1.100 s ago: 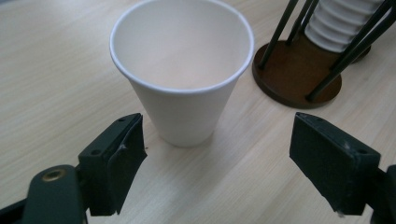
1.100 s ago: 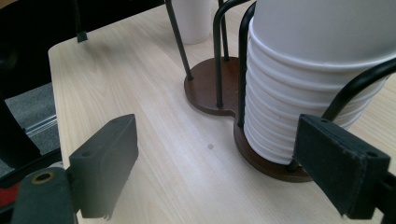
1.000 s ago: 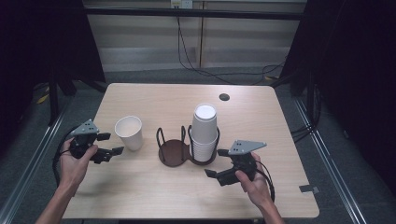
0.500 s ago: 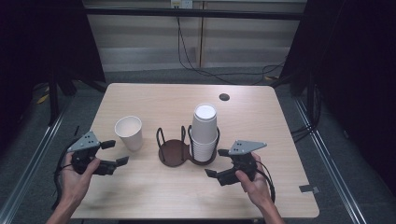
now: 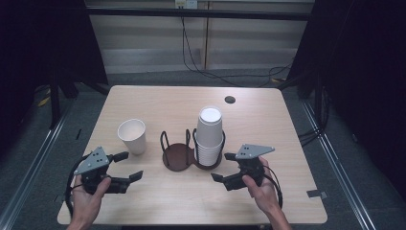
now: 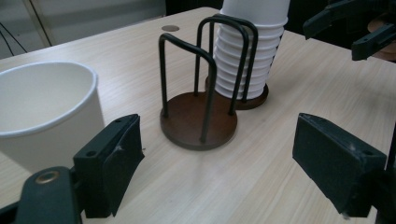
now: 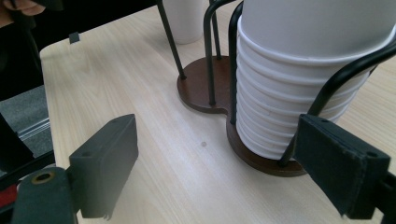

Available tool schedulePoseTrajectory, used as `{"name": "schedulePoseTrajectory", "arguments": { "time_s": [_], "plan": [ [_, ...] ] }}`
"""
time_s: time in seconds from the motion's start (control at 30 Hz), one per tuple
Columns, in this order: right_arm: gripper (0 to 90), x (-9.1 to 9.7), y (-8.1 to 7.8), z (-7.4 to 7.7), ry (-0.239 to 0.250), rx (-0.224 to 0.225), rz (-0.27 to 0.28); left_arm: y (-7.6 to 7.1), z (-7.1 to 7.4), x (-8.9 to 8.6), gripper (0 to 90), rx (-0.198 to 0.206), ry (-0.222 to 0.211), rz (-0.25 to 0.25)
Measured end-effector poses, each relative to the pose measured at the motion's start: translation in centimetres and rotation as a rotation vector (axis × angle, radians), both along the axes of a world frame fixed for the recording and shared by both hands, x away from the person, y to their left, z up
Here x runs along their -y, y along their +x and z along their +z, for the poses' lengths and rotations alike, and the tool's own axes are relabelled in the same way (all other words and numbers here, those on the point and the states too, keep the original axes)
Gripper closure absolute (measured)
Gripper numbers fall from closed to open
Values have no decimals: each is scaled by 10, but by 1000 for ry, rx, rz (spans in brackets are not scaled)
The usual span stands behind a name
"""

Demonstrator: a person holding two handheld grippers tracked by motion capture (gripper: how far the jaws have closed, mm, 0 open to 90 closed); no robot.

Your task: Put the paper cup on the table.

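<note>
A single white paper cup [image 5: 132,136] stands upright, mouth up, on the light wood table, left of the holder and apart from it. The cup holder [image 5: 191,152] is a dark brown figure-eight base w/ black wire hoops: its left bay is bare, its right bay carries a stack of white cups [image 5: 209,135] nested upside down (bottoms up), rising well above the hoops.

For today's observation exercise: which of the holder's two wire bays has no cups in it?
The left bay, nearest the single cup; the right bay holds the cup stack.
</note>
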State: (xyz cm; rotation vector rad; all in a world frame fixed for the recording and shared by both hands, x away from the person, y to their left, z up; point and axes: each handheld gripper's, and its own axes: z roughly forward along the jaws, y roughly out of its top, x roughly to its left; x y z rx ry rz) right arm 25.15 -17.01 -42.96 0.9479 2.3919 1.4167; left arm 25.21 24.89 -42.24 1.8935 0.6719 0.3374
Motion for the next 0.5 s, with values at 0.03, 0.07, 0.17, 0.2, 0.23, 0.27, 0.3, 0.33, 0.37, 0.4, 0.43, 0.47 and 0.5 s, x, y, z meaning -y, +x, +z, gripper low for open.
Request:
{"name": "schedulePoseTrajectory", "arguments": {
  "time_s": [0.03, 0.07, 0.17, 0.2, 0.23, 0.27, 0.3, 0.33, 0.37, 0.4, 0.43, 0.47, 0.5],
  "plan": [
    [138, 0, 0, 0, 1, 0, 0, -1, -2, 3, 158, -4, -9, -7],
    [138, 0, 0, 0, 2, 2, -2, -2, -4, 6, 158, -14, -22, -11],
    [138, 1, -1, 0, 7, 10, -9, -4, -8, 14, 158, -12, -34, -2],
    [138, 1, -2, 0, 10, 14, -15, -5, -9, 16, 158, -15, -41, -4],
    [138, 1, -2, 0, 11, 20, -18, -7, -10, 19, 158, -16, -50, -6],
    [139, 1, -2, -1, 10, 22, -21, -8, -11, 21, 158, -12, -51, -12],
    [139, 1, -2, -1, 6, 19, -25, -9, -12, 24, 158, -5, -50, 1],
    [139, 1, -2, -2, -2, 21, -30, -11, -14, 27, 158, 3, -48, 14],
    [139, 1, -2, -3, -9, 25, -38, -11, -15, 30, 158, 0, -37, 5],
    [139, 1, -1, -3, -14, 28, -43, -11, -16, 32, 159, 3, -30, -8],
    [139, 1, -1, -4, -18, 33, -45, -10, -16, 33, 159, 2, -21, -11],
    [139, 1, -2, -4, -17, 36, -49, -10, -17, 33, 161, 2, -28, -5],
    [138, 2, -2, -5, -12, 38, -55, -10, -18, 33, 158, 4, -31, 3]
  ]
}}
